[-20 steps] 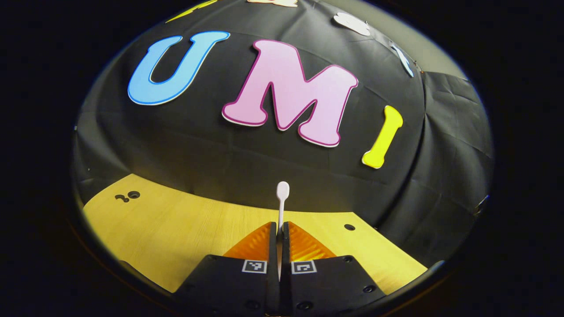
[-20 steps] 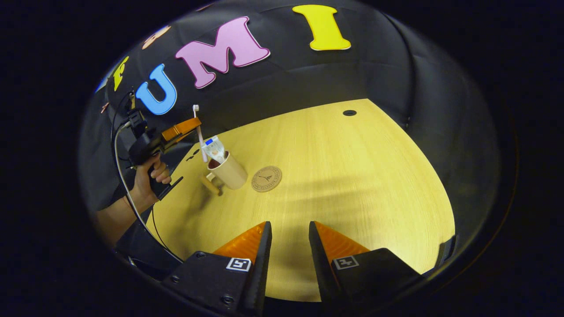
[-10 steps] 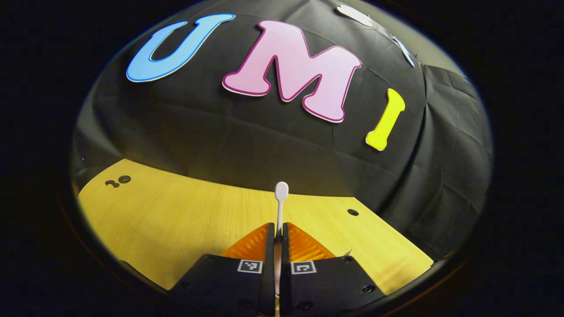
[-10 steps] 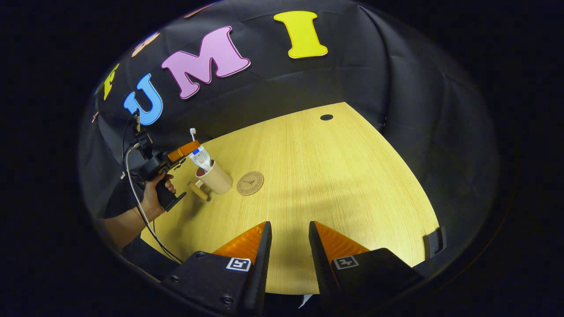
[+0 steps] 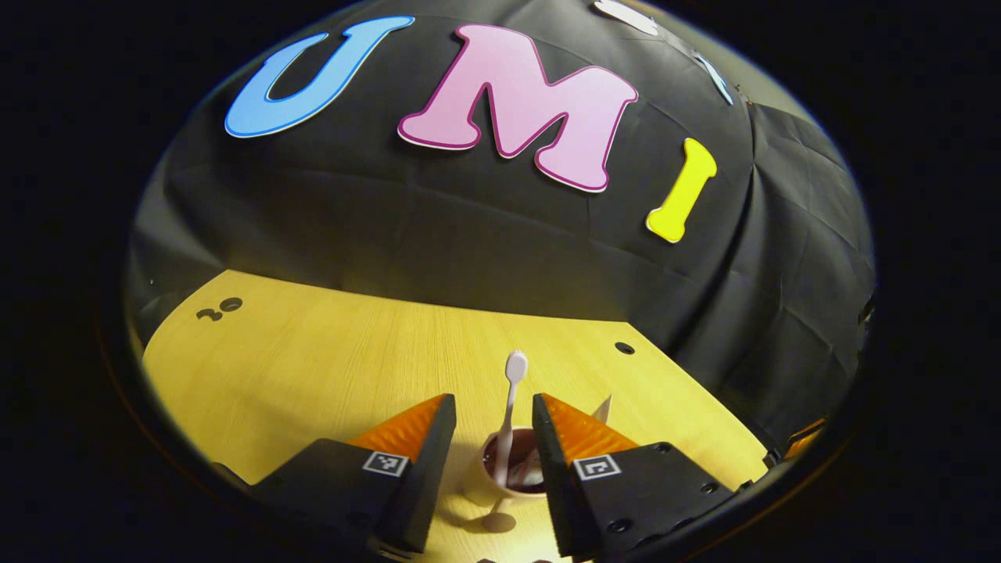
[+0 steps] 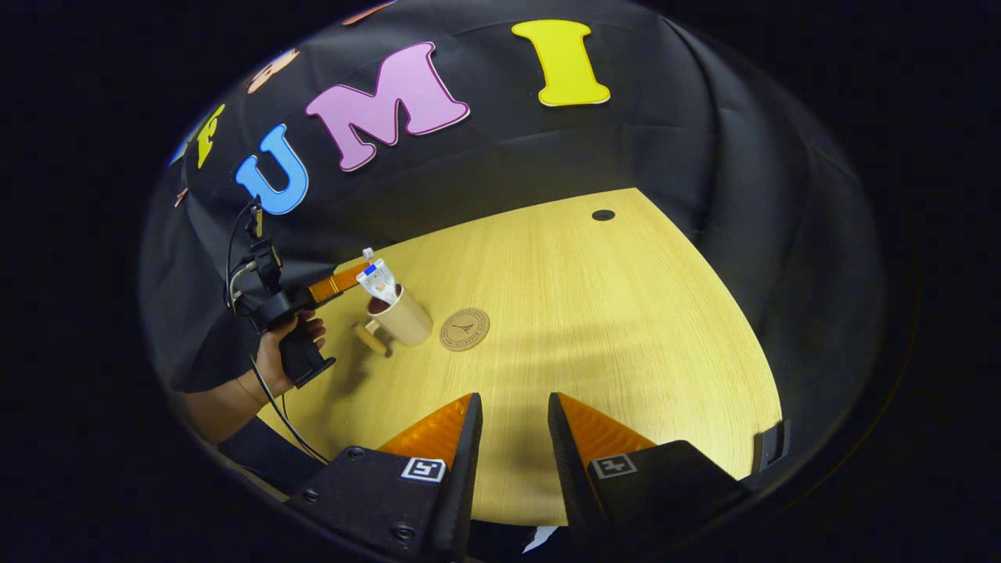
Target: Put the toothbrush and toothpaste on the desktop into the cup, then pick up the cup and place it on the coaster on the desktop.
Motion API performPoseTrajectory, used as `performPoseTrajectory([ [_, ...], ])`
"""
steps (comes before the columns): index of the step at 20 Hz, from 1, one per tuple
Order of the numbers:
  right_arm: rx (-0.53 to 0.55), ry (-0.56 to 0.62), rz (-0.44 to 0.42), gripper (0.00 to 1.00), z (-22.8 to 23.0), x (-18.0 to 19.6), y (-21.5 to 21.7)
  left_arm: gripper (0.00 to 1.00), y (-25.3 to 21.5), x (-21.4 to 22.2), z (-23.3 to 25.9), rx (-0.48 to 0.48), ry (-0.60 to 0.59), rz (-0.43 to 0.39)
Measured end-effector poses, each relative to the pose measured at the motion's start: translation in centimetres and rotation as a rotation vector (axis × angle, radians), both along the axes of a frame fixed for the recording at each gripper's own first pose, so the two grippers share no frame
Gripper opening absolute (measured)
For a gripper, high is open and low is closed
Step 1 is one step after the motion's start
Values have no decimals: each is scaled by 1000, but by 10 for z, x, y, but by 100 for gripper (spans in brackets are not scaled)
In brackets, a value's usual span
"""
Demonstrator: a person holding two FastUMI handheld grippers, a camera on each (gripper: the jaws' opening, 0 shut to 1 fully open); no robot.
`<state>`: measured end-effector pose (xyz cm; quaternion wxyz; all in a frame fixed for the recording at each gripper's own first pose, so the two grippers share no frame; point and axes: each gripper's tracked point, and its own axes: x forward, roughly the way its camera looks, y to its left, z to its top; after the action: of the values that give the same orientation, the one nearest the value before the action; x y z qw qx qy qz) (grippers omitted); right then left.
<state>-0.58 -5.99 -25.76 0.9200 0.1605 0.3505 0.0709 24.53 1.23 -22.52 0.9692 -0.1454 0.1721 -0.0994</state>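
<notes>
Letting Go: Toothbrush Drops Into the Cup

Spreading wide now, the left gripper (image 5: 486, 418) has parted its fingers. Half a second ago they were pressed tight on the toothbrush (image 5: 509, 414) stem. The brush stands free between them, touched by neither finger, its head up and its lower end down inside the cup (image 5: 512, 473), leaning a little to one side.

That looks like the first half of the job done. From the right gripper view, the toothpaste (image 6: 380, 280) tube already pokes out of the cup's mouth, so both items appear to be in.

The cup sits directly below and between the left gripper's open fingers, its dark mouth just under the tips. Seen from the right gripper view, it stands on the desktop (image 6: 594, 328) with its handle pointing toward the person's hand (image 6: 291, 344). The coaster (image 6: 464, 328) lies just beside it on the far side from that hand, not touching it.

The right gripper (image 6: 514, 426) hangs over bare desktop, well apart from the cup, fingers spread a little with nothing between them.

What remains, by my reading, is lifting the cup and making the short hop onto the coaster without tipping the tall contents.
</notes>
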Motion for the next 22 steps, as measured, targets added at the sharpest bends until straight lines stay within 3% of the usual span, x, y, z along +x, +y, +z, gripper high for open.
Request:
performPoseTrajectory([
  [2, 9, -5, 4, 52, 3, 3, 2, 69, 5, -17, 6, 24, 9, -3],
  [6, 17, -11, -7, 53, 4, -8, 3, 80, -6, -59, 1, 97, 122, -103],
  [11, 36, 12, -50, 52, -5, -23, -5, 81, -15, -86, -45, 199, 310, -222],
  [15, 45, 5, -90, 53, 0, -29, -16, 82, -21, -79, -84, 239, 451, -270],
  [22, 47, 12, -171, 53, -3, -44, -39, 80, -15, -50, -118, 358, 548, -290],
])
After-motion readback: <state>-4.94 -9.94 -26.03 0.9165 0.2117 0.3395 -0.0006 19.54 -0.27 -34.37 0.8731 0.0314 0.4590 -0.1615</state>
